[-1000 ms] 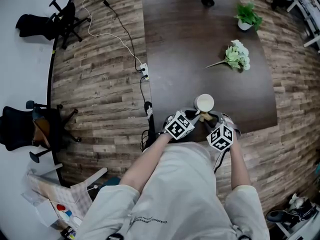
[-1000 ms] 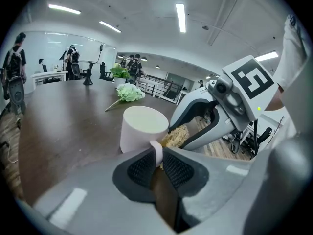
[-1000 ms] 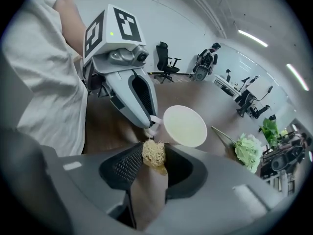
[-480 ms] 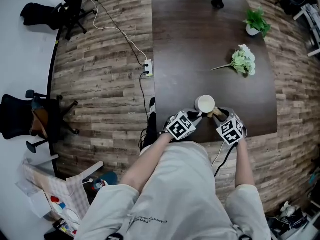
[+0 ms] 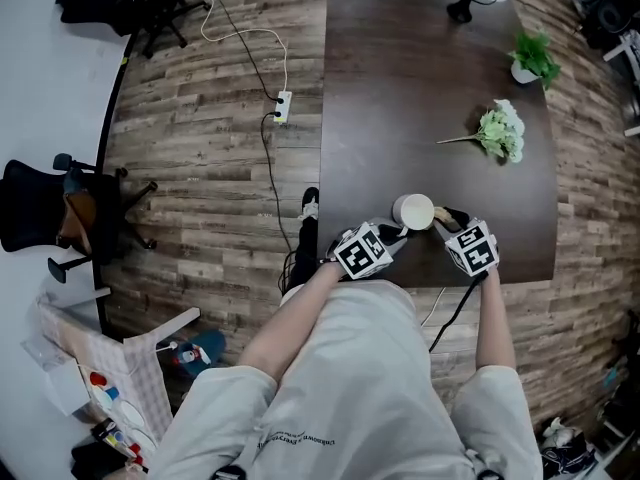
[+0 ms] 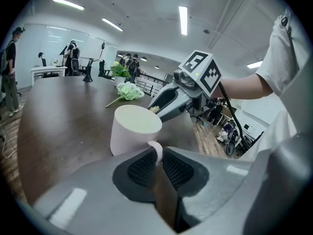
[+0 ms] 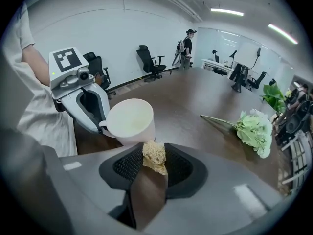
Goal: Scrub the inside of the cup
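So the dark table (image 5: 420, 88) carried the white cup (image 5: 413, 211) upright near its 6 o'clock edge, my left claw (image 6: 157, 164) clamped on its handle (image 6: 156, 151). My right claw (image 7: 152, 168), at the cup's 3 o'clock, pinched a tan scrub pad (image 7: 154, 155).

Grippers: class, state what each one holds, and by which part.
Left gripper pinches the cup by its handle. Right gripper clamps the scrubber across its middle.
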